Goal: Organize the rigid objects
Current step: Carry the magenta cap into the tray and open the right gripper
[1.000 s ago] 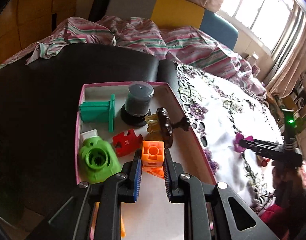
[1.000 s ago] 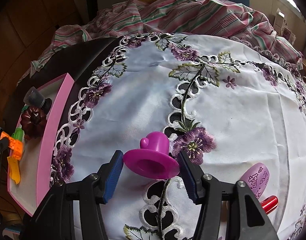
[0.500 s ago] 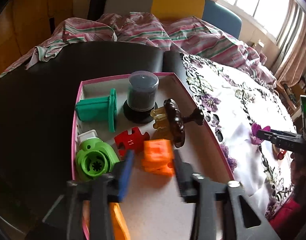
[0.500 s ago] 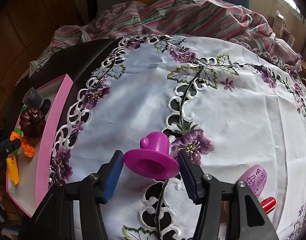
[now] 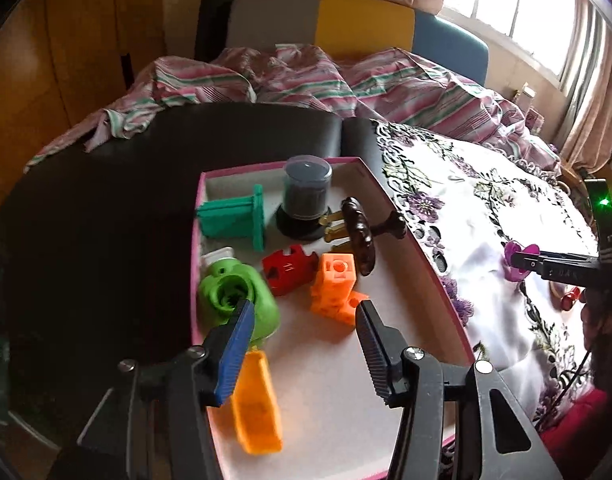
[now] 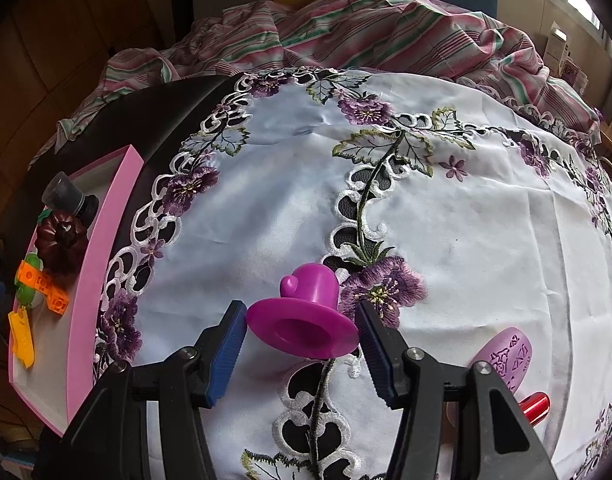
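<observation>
My left gripper (image 5: 304,312) stands open over the pink box (image 5: 409,248), nothing between its fingers. Just beyond its tips the orange block (image 5: 335,284) lies on the box floor, beside a red puzzle piece (image 5: 288,270) and a green round toy (image 5: 238,300). My right gripper (image 6: 300,312) is shut on the brim of a magenta hat-shaped toy (image 6: 306,320), held just above the embroidered white tablecloth (image 6: 445,200). The same toy (image 5: 517,256) shows at the right of the left wrist view.
The box also holds a teal piece (image 5: 234,220), a dark jar (image 5: 306,196), a brown knob (image 5: 357,236) and an orange flat piece (image 5: 258,404). A purple embossed object (image 6: 509,356) and a red cylinder (image 6: 535,406) lie on the cloth. Striped fabric is piled behind.
My left gripper opened and let go of the orange block, which now lies in the box; the gripper then drew back a little. The right gripper and its magenta toy stayed still.
</observation>
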`<state>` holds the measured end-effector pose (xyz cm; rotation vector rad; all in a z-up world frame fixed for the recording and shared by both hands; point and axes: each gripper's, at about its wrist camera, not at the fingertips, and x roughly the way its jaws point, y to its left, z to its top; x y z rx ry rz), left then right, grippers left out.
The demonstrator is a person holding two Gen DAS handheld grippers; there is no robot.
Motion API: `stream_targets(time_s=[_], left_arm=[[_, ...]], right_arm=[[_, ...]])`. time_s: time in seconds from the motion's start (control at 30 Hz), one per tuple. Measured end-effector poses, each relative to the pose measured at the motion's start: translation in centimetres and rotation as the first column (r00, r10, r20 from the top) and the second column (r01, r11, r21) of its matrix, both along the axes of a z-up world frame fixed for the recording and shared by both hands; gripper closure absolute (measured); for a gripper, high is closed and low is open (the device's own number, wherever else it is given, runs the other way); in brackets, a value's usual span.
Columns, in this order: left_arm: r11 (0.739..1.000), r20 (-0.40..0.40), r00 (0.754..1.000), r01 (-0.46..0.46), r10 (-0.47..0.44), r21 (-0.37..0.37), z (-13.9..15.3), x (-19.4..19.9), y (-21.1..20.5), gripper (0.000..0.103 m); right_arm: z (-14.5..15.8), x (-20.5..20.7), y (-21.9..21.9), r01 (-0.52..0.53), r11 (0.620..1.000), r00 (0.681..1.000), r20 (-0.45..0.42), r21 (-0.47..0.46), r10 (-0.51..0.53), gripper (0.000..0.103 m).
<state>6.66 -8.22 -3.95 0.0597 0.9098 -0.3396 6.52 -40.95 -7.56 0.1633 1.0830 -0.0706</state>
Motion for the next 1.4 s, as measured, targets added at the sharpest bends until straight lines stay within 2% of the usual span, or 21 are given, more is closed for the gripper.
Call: stream_targets(time_s=[0.3, 1.0, 1.23, 1.4], left_arm=[[0.999, 0.025, 0.999, -0.030, 0.029, 0.022, 0.9, -1.5, 1.0, 0.047], [0.997, 0.003, 0.997, -0.075, 0.075, -0.023, 1.1, -2.2, 3.3, 0.047], [0.995, 0.000, 0.996, -0.093, 0.093, -0.036, 1.0, -2.1, 4.3, 0.047], [0.994, -0.001, 0.995, -0.101, 0.101, -0.044, 0.9, -2.2, 4.8, 0.047]], right_arm=[[-0.1, -0.1, 0.1, -0.001, 1.000, 1.000, -0.004, -0.004, 0.001, 0.046], [0.0, -0.3, 0.4, -0.002, 1.000, 1.000, -0.004, -0.017, 0.002, 0.046], [1.6, -1.0, 2.6, -0.045, 0.999, 0.999, 0.029, -0.002, 0.045, 0.046], [3.4, -1.2, 5.4, -0.113, 0.993, 0.991, 0.069, 0.021, 0.111, 0.046]])
